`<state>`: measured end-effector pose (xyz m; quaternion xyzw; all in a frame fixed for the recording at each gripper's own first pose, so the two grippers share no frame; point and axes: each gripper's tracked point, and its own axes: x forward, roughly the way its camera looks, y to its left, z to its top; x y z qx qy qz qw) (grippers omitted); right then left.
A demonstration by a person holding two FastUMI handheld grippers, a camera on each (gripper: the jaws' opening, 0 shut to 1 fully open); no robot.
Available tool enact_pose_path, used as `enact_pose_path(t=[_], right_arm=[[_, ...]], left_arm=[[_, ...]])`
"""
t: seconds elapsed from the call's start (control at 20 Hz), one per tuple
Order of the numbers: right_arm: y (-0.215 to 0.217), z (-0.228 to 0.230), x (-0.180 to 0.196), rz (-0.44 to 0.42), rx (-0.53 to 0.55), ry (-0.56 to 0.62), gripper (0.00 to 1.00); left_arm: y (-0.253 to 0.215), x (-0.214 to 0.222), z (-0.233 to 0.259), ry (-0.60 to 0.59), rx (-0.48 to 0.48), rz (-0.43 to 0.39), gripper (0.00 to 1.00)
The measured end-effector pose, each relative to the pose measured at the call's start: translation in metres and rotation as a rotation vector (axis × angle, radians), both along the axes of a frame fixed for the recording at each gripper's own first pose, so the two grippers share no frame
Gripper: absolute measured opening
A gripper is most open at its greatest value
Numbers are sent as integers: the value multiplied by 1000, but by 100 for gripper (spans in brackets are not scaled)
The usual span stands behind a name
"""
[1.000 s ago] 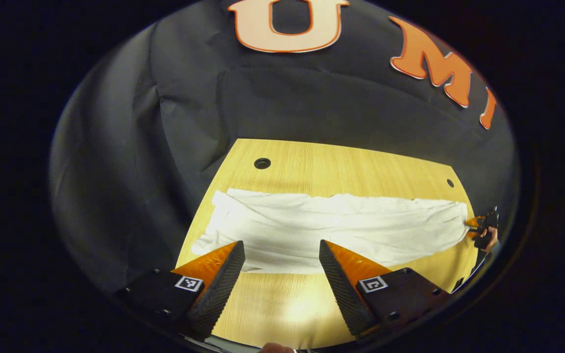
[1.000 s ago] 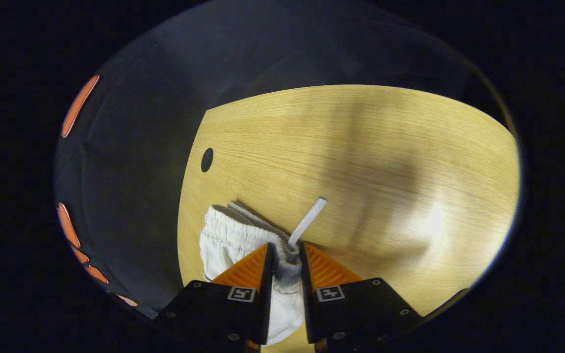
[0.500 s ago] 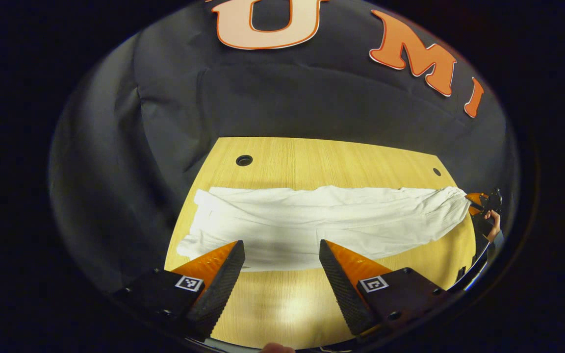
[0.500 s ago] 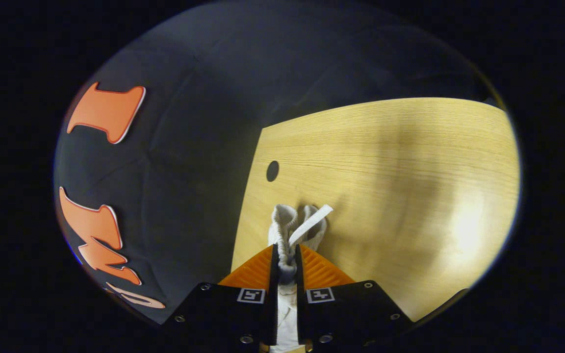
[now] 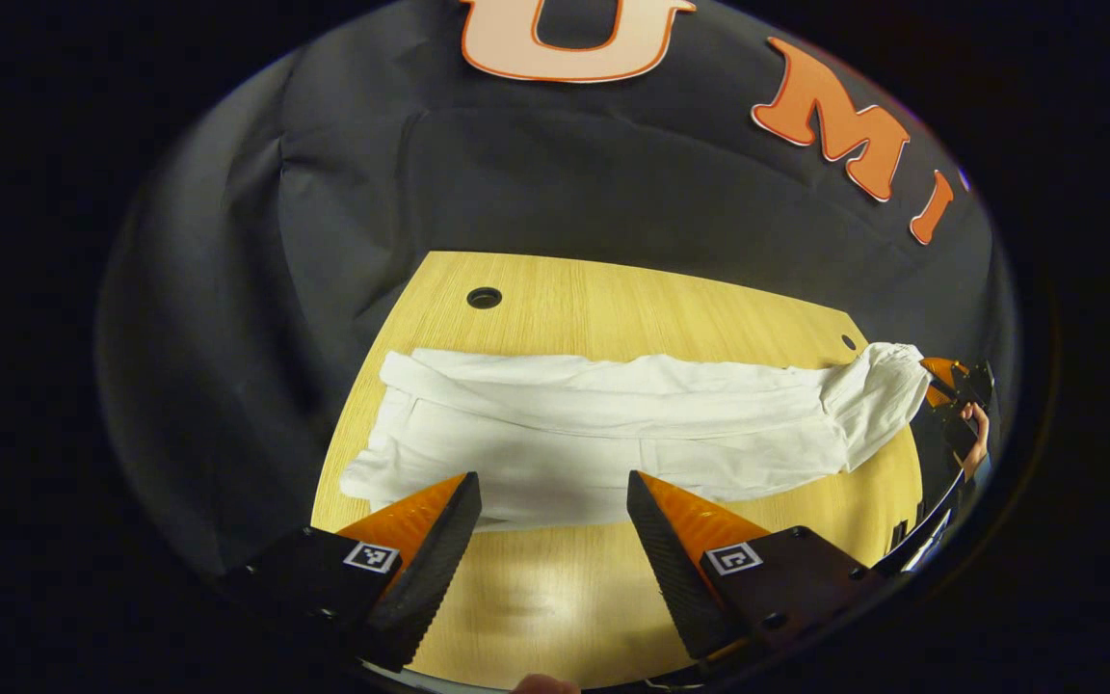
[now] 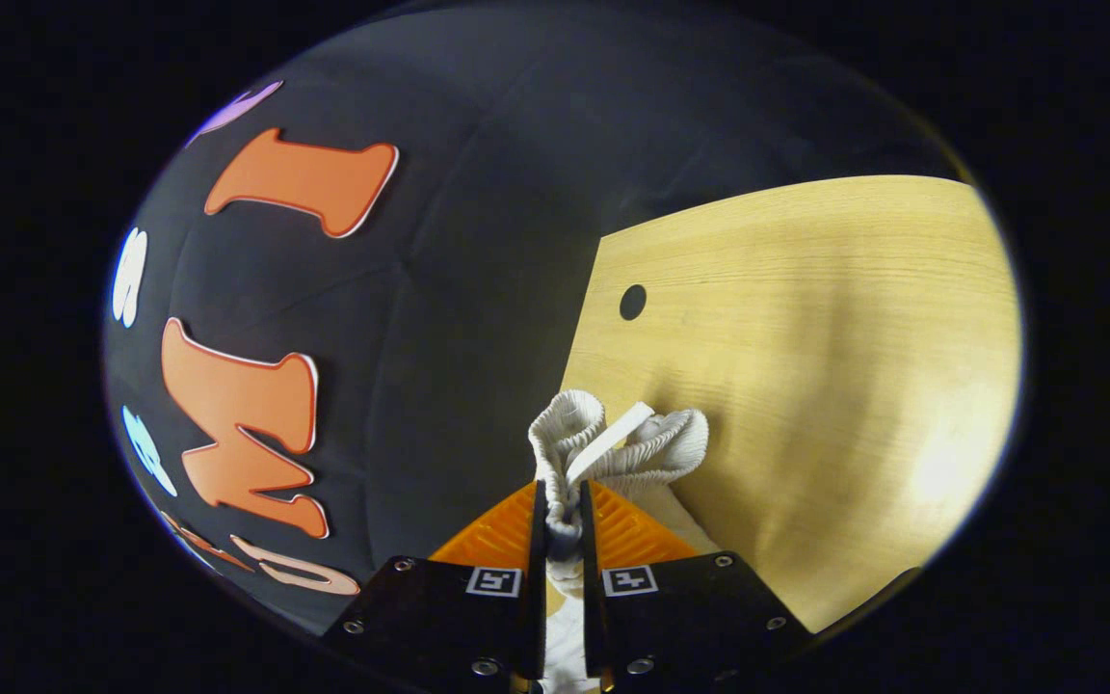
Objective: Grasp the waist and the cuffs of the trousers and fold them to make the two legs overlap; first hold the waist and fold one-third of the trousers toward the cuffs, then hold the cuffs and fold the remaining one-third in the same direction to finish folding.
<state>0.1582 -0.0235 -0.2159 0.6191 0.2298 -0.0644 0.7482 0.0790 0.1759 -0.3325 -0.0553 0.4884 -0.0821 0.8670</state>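
Waist (image 6: 613, 448) lifted higher, right gripper (image 6: 563, 511) clamping; cuffs unclear.

The trousers (image 5: 603, 434) are soft, matt white cloth, their waist (image 6: 613, 448) ribbed and gathered; the table (image 5: 613, 308) is smooth pale wood with fine grain and a faint sheen

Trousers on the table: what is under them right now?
The trousers lie flat on the wooden table; the waistband is lifted, pinched in the right gripper. Anything beneath the flat cloth is covered. The left gripper hovers open.
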Motion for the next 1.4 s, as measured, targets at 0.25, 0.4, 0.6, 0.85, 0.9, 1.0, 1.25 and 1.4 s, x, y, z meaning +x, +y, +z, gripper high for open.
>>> enact_pose_path(t=[0.25,0.4,0.6,0.85,0.9,1.0,1.25,1.4], right_arm=[[53,26,-7,47,3,-35,17],[88,35,-8,88,6,-50,16],[133,38,-9,139,4,-46,16],[184,28,-19,211,-32,-4,19],[191,27,-22,221,-54,-8,22],[206,20,-23,258,-74,2,32],[223,24,-29,289,-81,2,56],[212,24,-31,276,-97,9,62]], left_arm=[[33,0,-21,23,-19,51,100],[56,-2,-32,35,-34,87,100],[87,-3,-47,49,-59,131,98],[118,-4,-69,97,-122,200,100],[122,-6,-77,109,-142,217,100],[127,-11,-89,141,-184,252,97],[134,-23,-114,206,-313,343,99],[131,-26,-118,229,-410,410,99]])
